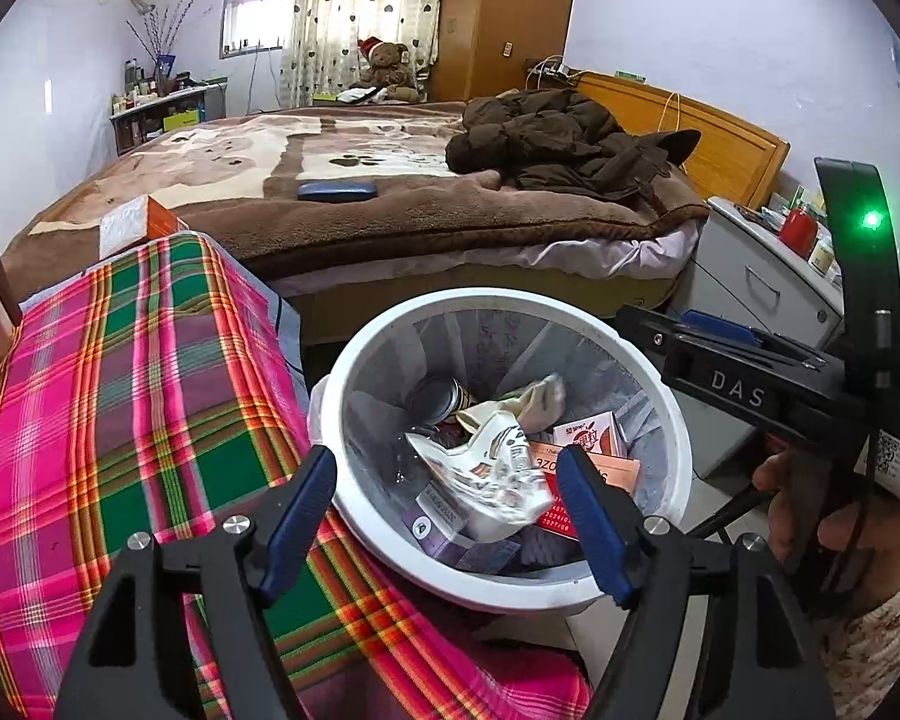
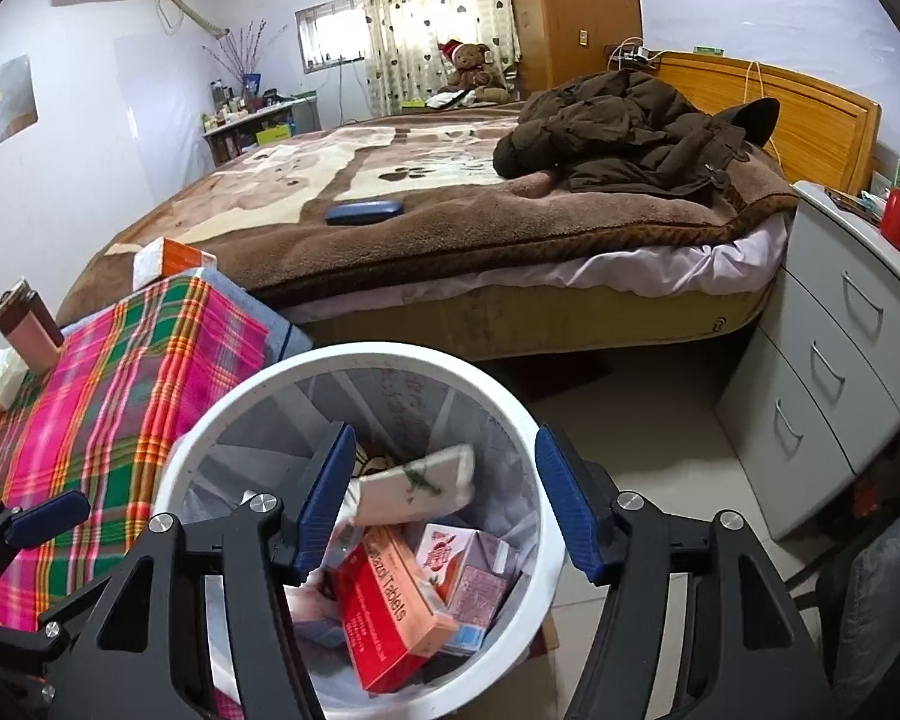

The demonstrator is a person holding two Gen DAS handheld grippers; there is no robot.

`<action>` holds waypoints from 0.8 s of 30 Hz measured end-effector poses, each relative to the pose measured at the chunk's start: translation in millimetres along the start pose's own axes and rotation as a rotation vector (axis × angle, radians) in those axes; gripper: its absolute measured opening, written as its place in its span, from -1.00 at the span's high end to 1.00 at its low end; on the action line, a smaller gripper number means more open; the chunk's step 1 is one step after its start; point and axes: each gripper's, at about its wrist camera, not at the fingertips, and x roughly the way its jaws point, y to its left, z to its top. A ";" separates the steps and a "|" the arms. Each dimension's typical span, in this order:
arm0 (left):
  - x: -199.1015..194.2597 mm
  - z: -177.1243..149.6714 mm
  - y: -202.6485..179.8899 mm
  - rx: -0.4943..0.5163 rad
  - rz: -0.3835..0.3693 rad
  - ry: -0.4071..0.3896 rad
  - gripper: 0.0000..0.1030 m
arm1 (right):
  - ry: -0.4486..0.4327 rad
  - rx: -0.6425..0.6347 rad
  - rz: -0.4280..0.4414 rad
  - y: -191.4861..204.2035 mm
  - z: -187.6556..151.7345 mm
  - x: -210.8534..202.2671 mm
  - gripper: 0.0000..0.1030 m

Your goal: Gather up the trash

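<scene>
"DAS" stands in pale letters on the black body of the right gripper [image 1: 624, 324] where the left wrist view catches it from the side, with a green light glowing on its curved frame and a QR sticker near the person's hand [image 1: 810, 516] gripping the handle. In the right wrist view a red and salmon carton [image 2: 390, 606] reads "Tablets", and beside it lies a purple and pink drink carton [image 2: 468, 570] with red print too small to read. Both sit in the round white plastic trash bin [image 2: 534, 546], lined with a thin translucent bag and standing on the tiled floor just beside a table covered in pink, green and orange plaid cloth [image 2: 120, 396]. A blurred pale packet with a green mark [image 2: 414, 486] sits on top of the pile, untouched by either blue ribbed pad of the right gripper [image 2: 444, 498], whose jaws stand apart over the bin. The left gripper [image 1: 444, 474] is likewise spread wide above the rim, nothing between its pads; below it lie a crumpled glossy white wrapper [image 1: 492, 480], a metal can [image 1: 444, 399] and a scrunched tissue [image 1: 540, 399]. Behind, a brown plush blanket [image 2: 450, 228] covers the bed.
</scene>
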 end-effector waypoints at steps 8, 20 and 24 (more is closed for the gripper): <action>-22.5 -5.2 6.8 -0.026 0.028 -0.048 -0.55 | -0.048 0.014 0.031 9.5 -9.5 -22.4 -0.24; -73.4 -30.7 18.2 -0.058 0.166 -0.160 -0.56 | -0.155 -0.017 0.091 39.3 -41.5 -68.3 -0.24; -92.8 -41.6 22.6 -0.073 0.234 -0.208 -0.56 | -0.169 -0.038 0.109 50.1 -51.4 -78.1 -0.24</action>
